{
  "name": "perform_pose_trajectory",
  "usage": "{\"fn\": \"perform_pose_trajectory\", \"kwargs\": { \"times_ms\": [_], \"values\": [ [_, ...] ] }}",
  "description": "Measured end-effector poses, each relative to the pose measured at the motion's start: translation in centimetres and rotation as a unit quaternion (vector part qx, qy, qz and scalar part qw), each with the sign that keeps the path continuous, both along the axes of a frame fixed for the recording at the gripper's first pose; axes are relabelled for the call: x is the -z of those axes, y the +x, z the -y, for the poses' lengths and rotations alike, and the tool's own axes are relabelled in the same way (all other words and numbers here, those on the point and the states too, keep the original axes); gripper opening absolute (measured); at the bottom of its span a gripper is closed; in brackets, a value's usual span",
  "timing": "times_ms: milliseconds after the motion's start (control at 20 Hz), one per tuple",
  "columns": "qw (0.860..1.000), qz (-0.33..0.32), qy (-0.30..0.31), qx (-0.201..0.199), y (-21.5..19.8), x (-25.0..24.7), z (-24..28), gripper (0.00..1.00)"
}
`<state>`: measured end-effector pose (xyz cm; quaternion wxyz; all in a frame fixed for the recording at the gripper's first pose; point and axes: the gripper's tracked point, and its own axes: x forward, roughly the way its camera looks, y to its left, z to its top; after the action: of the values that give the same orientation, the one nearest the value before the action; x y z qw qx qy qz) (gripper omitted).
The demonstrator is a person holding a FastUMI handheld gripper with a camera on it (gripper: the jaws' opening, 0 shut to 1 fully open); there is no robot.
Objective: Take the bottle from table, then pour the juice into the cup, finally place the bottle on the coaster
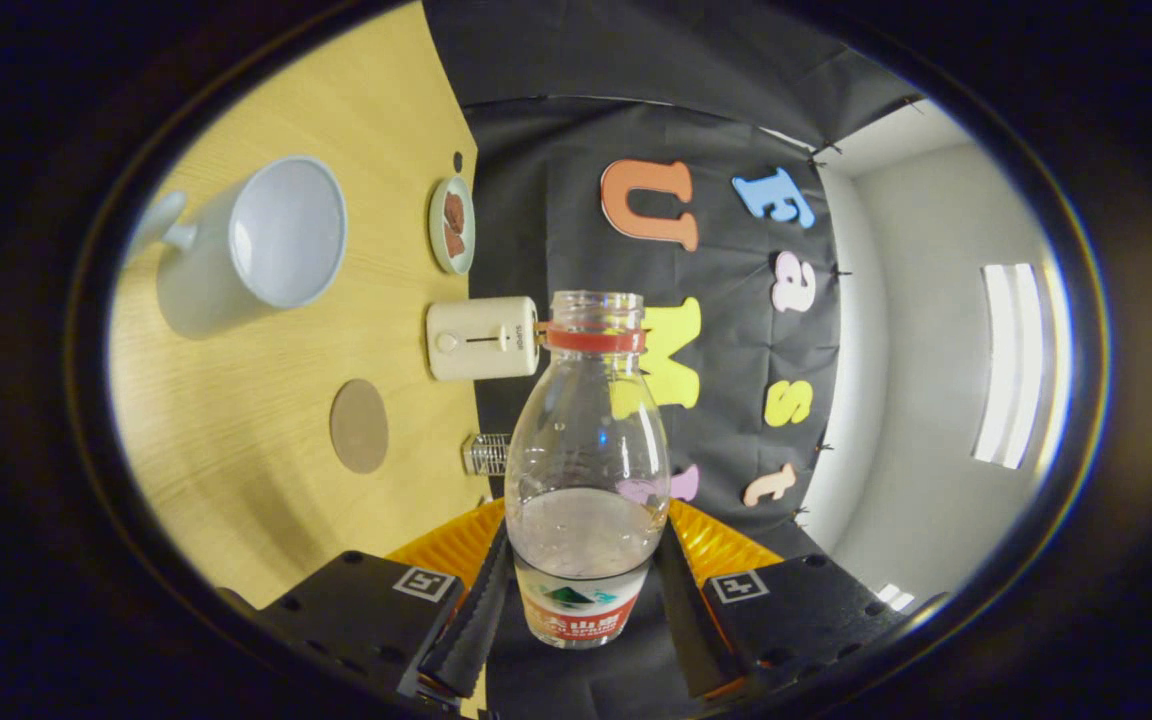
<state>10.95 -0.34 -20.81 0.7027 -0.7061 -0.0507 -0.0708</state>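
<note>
The tongs (581, 610) pinch the uncapped, part-filled bottle (586, 450) low at its label, lifted and tilted sideways near the cup (251, 245), its thin plastic likely light, slick and crushable.

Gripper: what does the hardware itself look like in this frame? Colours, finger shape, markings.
The gripper has two black blocky carriages, each bearing a white square fiducial tag with a black pattern. Its fingers are dark, narrow, wedge-like strips with ribbed, toothed edges. Behind them sits an orange-yellow ridged part. No cables show.
</note>
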Motion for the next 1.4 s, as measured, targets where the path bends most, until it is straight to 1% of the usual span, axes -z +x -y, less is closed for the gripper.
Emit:
{"fn": "perform_pose_trajectory", "kwargs": {
  "times_ms": [300,750,1400],
  "values": [
    [0.999,0.01,-0.035,-0.015,-0.4,-0.8,-1.2,0.78],
    [0.996,0.017,-0.083,-0.014,-0.3,-1.2,-1.5,0.78],
    [0.995,0.013,-0.095,-0.015,0.0,-1.2,-1.5,0.78]
  ]
}}
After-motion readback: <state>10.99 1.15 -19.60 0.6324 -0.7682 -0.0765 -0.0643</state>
